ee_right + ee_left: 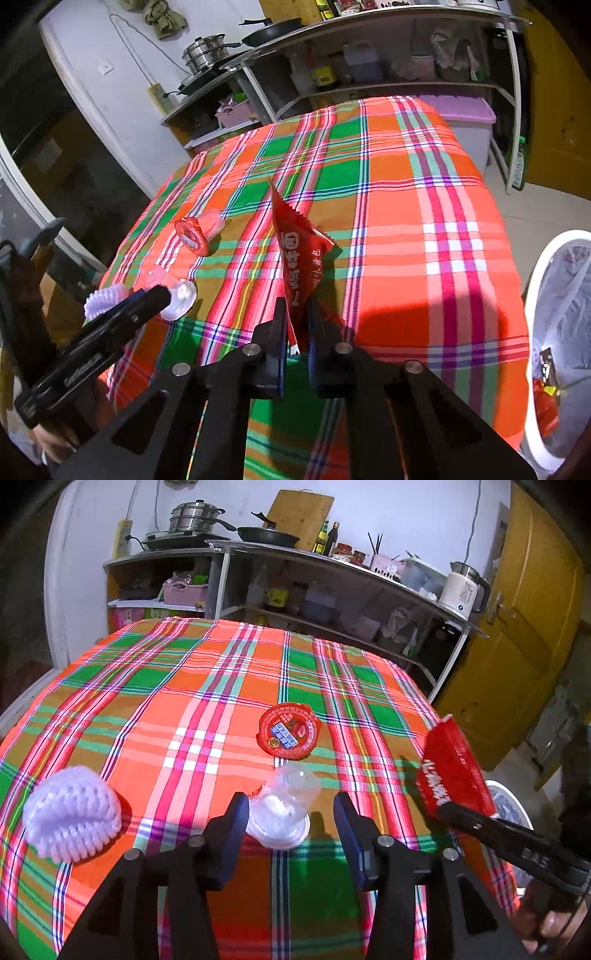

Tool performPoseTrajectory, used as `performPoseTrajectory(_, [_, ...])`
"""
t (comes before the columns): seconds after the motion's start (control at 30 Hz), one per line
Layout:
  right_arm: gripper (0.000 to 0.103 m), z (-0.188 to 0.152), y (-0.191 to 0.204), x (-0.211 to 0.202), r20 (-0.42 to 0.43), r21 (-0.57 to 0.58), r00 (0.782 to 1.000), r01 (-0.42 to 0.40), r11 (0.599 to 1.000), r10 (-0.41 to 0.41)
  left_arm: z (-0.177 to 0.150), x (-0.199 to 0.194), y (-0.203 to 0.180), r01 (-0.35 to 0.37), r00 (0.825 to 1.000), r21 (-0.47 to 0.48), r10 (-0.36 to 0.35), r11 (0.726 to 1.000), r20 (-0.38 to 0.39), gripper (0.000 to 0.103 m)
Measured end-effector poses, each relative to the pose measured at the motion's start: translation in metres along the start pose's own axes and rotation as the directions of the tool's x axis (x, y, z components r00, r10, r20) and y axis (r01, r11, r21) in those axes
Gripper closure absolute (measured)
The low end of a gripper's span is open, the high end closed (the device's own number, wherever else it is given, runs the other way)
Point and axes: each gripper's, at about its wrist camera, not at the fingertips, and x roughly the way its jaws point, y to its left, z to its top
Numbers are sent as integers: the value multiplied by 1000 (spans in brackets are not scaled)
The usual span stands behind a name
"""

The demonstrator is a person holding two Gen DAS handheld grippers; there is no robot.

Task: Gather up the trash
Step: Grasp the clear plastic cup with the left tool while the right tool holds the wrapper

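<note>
A clear, empty plastic jelly cup lies on its side on the plaid tablecloth. My left gripper is open around the cup; its right pad stands clear of it. Beyond the cup sits a sealed jelly cup with a red lid. A pale purple foam net lies to the left. In the right wrist view my right gripper is shut on the lower end of a red sauce packet, which stands upright above the cloth. The same packet shows at the right of the left wrist view.
A white bin lined with a bag, some wrappers inside, stands beside the table's right edge. Metal shelves with pots, bottles and a kettle run behind the table. A purple-lidded box and a yellow door are at the far right.
</note>
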Motion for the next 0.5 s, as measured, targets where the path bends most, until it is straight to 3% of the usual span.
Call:
performPoseTrajectory(0.13, [94,0,-4,-4,9,-6,1000,1,1000,-1,4,8,-3,-17,1000,4,17,1000,-6,56])
performPoseTrajectory(0.23, [94,0,-7,-6,12,-4,1000,-2,1000,2,5,12,-5,-23,1000,13,23,1000,-15,69])
performPoseTrajectory(0.5, [94,-6,-9,-22,37,-19,999,24,1000,-24,0,-4,-19,2,1000,39,-3,999,21,71])
